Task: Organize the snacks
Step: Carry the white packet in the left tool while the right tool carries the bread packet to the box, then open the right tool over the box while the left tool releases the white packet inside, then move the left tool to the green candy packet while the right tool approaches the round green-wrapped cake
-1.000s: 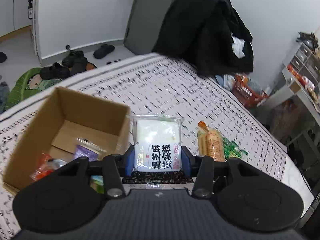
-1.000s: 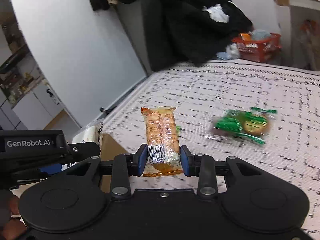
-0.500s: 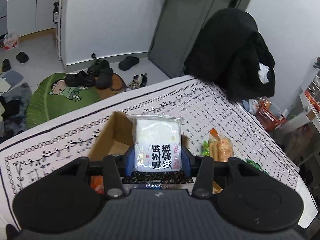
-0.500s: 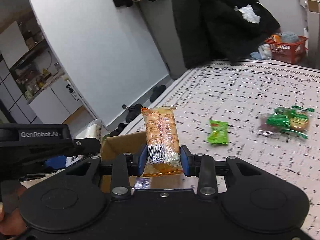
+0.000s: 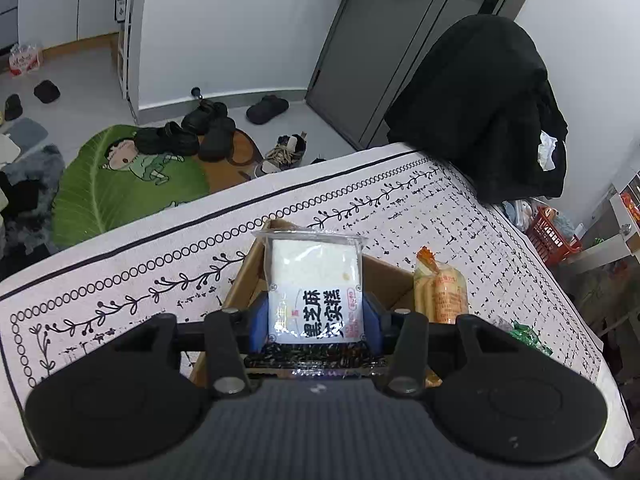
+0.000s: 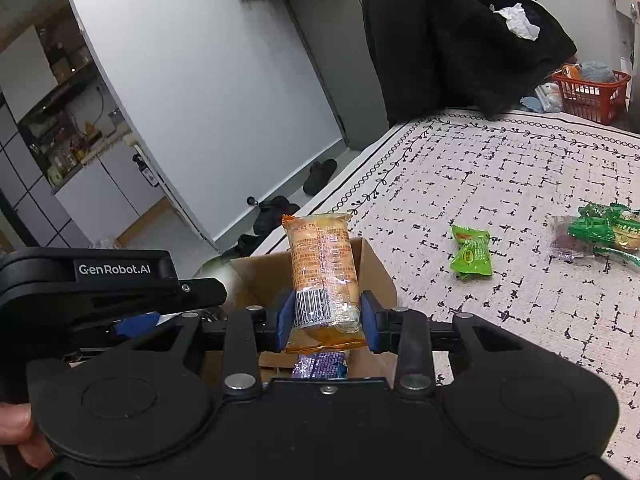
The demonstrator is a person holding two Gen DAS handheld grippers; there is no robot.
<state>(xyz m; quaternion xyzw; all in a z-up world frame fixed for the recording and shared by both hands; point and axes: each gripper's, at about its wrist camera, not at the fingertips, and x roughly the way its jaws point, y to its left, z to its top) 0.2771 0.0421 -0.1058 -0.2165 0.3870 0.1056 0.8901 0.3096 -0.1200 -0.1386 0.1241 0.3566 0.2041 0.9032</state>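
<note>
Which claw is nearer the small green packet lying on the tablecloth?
Right. The right claw, gripping the orange pack, has the green packet just off to its right; the left claw sits further left.

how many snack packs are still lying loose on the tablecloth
2 seen: a small green packet right of the cardboard box, and a green-wrapped pack near the right edge. Others may be out of frame.

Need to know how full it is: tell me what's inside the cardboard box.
In the right wrist view, one purple packet lies on the floor of the cardboard box. The orange snack pack in the right gripper and the gripper bodies cover the rest.
</note>
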